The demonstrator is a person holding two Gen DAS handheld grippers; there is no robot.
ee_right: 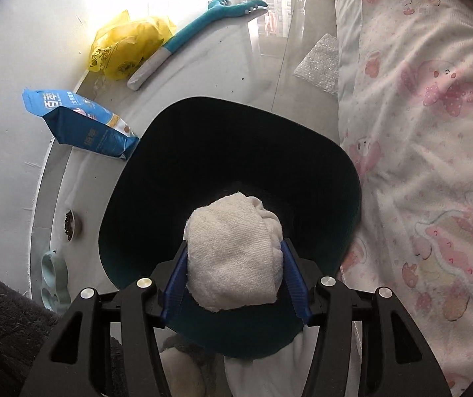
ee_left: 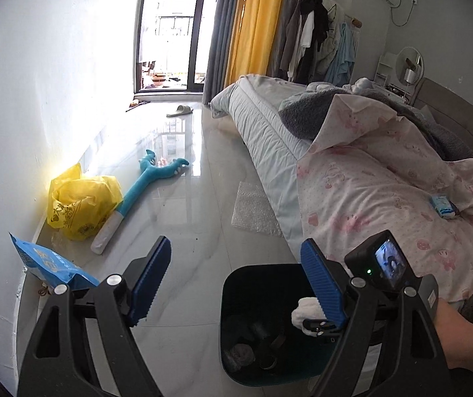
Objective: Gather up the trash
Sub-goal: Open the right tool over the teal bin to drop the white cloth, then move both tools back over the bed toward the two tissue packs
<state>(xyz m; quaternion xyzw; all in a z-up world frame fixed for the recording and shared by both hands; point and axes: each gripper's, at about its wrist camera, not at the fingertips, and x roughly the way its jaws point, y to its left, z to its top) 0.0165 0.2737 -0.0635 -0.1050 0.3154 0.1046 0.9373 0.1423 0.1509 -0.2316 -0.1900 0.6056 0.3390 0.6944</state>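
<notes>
Right wrist view: right gripper (ee_right: 235, 273) pads clasp white wad (ee_right: 233, 258) lengthwise, pointing into bin (ee_right: 342, 165)

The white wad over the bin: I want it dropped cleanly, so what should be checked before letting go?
1. White wad between the right gripper pads: ok.
2. Wad over the dark bin opening: ok.
3. Room left in the bin: ok, only a few items at the bottom.
4. Left gripper empty and clear of the bin mouth: ok.
5. Wad free of the pads: cannot tell.
</notes>
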